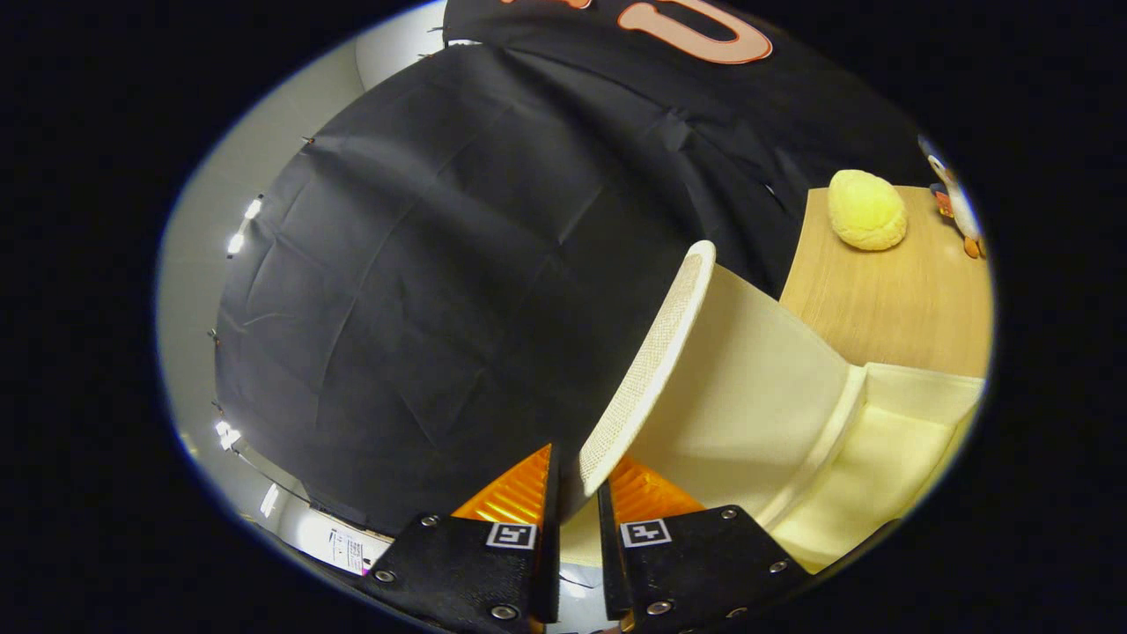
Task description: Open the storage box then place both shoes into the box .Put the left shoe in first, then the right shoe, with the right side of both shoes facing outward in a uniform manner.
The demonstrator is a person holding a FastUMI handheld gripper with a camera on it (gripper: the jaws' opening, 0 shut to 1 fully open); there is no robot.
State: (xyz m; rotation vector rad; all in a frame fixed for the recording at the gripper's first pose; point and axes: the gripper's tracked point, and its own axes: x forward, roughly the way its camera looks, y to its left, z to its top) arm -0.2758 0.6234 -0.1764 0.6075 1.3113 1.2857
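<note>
Cream box lid [651, 370] between jaws

box interior [880, 458]: cut off | penguin toy [955, 198]: seemingly half out of frame

Gripper [577, 480]: its 2 fingers [515, 497] are drawn close together, nearly parallel, pinching a thin edge between them. Both press on that edge. Gripper tilted, pointing upward.

The cream box's [880, 440] lid [651, 370] stood raised, its textured edge pinched between the hand-held gripper's [577, 493] fingers, box beyond.
</note>
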